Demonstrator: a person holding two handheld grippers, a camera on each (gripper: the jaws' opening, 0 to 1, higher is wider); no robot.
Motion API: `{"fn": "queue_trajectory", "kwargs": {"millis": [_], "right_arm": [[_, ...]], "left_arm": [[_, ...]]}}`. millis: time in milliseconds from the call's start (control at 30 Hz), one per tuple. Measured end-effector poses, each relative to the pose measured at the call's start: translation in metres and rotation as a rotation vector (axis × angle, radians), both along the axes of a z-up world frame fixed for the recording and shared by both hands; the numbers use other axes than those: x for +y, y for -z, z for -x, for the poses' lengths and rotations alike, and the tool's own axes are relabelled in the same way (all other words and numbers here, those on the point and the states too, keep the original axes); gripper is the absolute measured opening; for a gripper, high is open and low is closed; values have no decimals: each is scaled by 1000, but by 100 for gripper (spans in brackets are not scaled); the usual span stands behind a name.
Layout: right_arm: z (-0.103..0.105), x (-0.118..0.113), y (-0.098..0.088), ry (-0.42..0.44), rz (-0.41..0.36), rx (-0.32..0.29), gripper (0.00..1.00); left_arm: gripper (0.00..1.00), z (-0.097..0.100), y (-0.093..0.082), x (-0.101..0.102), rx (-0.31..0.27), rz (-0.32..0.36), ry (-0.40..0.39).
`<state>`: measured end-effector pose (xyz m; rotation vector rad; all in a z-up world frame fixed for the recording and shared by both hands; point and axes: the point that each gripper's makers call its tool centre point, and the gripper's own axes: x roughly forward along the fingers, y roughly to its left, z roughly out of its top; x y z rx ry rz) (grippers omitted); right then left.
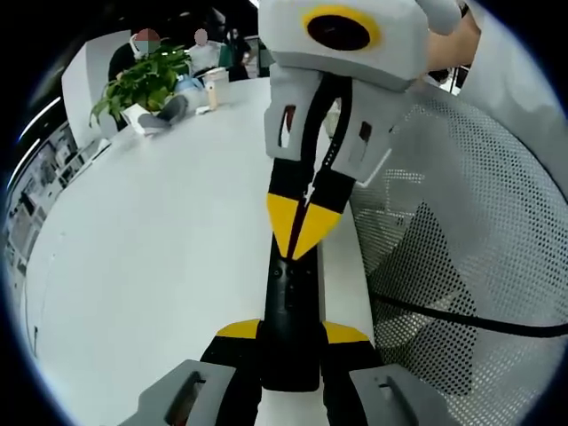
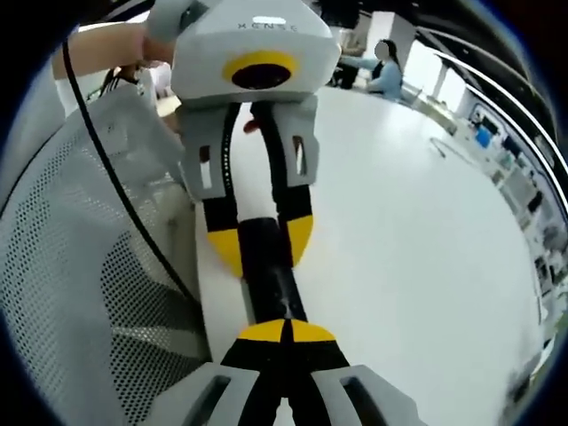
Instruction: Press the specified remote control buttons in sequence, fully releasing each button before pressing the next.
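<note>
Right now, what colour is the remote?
Black. The remote shows best in the left gripper view, held between that gripper's yellow-tipped jaws.

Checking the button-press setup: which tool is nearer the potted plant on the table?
Right. Its closed tips reach toward the potted plant; the left tool clamps the remote farther back.

A wide stretch of the white table (image 1: 151, 266) is lying open on the remote's (image 1: 291, 311) far side. The perforated chair back (image 1: 461, 266) is crowding the table edge, its black cable (image 1: 461, 318) trailing across. A potted plant (image 1: 142, 82) and cups are standing well apart, far off.
</note>
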<state>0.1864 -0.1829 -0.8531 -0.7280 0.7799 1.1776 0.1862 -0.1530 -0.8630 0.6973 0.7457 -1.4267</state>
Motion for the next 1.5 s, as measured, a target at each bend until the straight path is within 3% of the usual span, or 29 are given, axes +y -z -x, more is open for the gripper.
{"fn": "queue_trajectory", "kwargs": {"millis": [100, 200, 267, 533, 1000, 1100, 1200, 1233, 1333, 1500], "right_arm": [[4, 1, -1, -23, -1, -30, 0], [21, 8, -1, -56, -30, 62, 0], [16, 8, -1, -95, -4, -10, 0], [17, 12, 1, -158, 40, -68, 0], [17, 16, 3, -274, 147, -18, 0], [17, 16, 2, -211, 88, 59, 0], [15, 14, -1, -79, 12, 182, 0], [14, 13, -1, -66, 8, 191, 0], [2, 5, -2, -78, 52, 110, 0], [1, 10, 0, -77, 42, 120, 0]], "left_arm": [[23, 0, 0, 0, -1, 0, 2], [23, 0, 0, 0, 0, 1, 0], [23, 0, 0, 0, -1, 0, 0], [23, 1, 0, 0, -4, -4, 2], [23, 1, 0, 0, -6, -6, 3], [23, 1, 0, 0, -6, -8, 8], [23, 1, 0, 0, -6, -6, 6], [23, 1, 0, 0, -6, -5, 4], [23, 1, 0, 0, -5, -1, 0], [23, 1, 0, 0, -4, 0, 3]]}}
